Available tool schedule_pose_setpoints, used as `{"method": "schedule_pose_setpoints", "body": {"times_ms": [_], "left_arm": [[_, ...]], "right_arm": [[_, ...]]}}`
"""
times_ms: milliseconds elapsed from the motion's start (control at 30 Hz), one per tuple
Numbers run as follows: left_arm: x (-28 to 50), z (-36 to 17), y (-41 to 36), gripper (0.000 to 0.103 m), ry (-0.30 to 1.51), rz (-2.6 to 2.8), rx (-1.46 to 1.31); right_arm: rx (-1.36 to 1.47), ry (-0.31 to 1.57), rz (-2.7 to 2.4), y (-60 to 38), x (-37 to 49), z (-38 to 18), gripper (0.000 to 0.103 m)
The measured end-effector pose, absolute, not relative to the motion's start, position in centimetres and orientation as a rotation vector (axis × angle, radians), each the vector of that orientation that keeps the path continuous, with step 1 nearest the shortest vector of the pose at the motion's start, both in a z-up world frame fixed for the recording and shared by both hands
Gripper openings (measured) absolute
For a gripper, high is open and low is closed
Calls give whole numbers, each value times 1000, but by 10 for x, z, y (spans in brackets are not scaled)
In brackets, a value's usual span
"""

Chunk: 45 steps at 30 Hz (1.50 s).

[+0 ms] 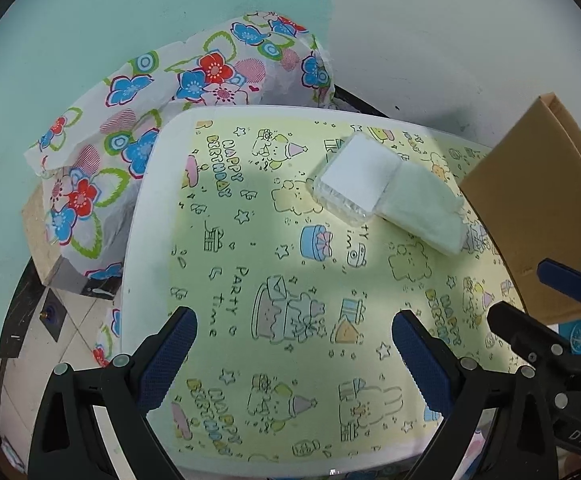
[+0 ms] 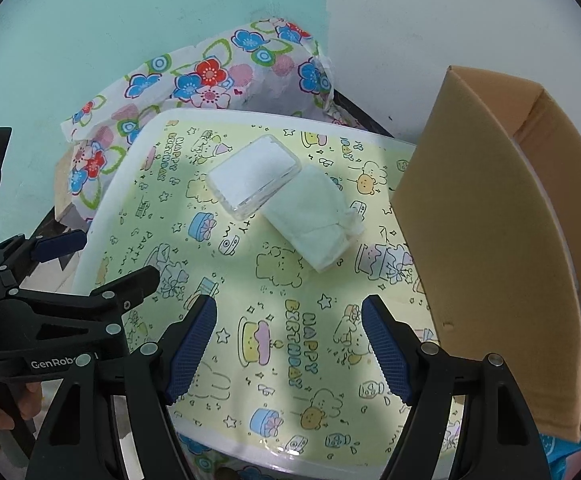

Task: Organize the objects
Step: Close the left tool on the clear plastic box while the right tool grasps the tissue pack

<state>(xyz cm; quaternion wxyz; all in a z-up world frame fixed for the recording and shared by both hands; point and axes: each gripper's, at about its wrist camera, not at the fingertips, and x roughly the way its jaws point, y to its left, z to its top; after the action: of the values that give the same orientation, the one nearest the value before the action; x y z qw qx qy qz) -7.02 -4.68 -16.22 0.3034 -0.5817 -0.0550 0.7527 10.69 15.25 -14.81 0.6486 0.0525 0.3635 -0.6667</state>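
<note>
Left wrist view: the left gripper (image 1: 294, 344) hangs with its jaws spread wide and nothing between them, over a table (image 1: 146, 216) with a rounded white rim and a pale yellow birthday-print cover. Bare cover lies open from the fingertips up to the task's things at 1 o'clock: a clear plastic case (image 1: 356, 178), flat and hard-edged, and a soft pale green cloth pouch (image 1: 424, 210) touching its right side. A cardboard box (image 1: 538, 208) closes off the 3 o'clock edge. The right gripper (image 1: 538, 300) intrudes at 4 o'clock. A crumpled floral sheet (image 1: 130, 136) bulges past the table's 10 o'clock edge, hiding what is under it.

Right wrist view: the right gripper (image 2: 288, 344) is likewise wide open and empty. The case (image 2: 254, 176) and pouch (image 2: 310, 220) sit at 12 o'clock, touching, with clear cover between them and the fingers. The box (image 2: 486, 240) stands upright just beside at 3 o'clock, its open inside mostly cut off. The left gripper (image 2: 106, 256) and a hand (image 2: 6, 408) fill 8 o'clock.
</note>
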Motion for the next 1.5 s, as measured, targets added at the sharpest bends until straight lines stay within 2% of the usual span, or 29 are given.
{"method": "schedule_pose_setpoints", "body": {"times_ms": [433,967,1233,1433,1500], "left_arm": [[-102,-176,-12,99,-112,1968,-1552],[-138,-204,39,99,30,1930,-1533],[-140,-208,58,99,158,1943,-1474],[-147,-211,69,99,246,1924,-1420],[-150,-212,70,99,231,1923,-1417]], "right_arm": [[167,818,-1534,107,94,-141,78],[183,849,-1505,59,80,-146,78],[161,885,-1502,49,77,-153,77],[202,841,-1486,40,71,-155,77],[191,848,-1472,39,74,-157,74]]}}
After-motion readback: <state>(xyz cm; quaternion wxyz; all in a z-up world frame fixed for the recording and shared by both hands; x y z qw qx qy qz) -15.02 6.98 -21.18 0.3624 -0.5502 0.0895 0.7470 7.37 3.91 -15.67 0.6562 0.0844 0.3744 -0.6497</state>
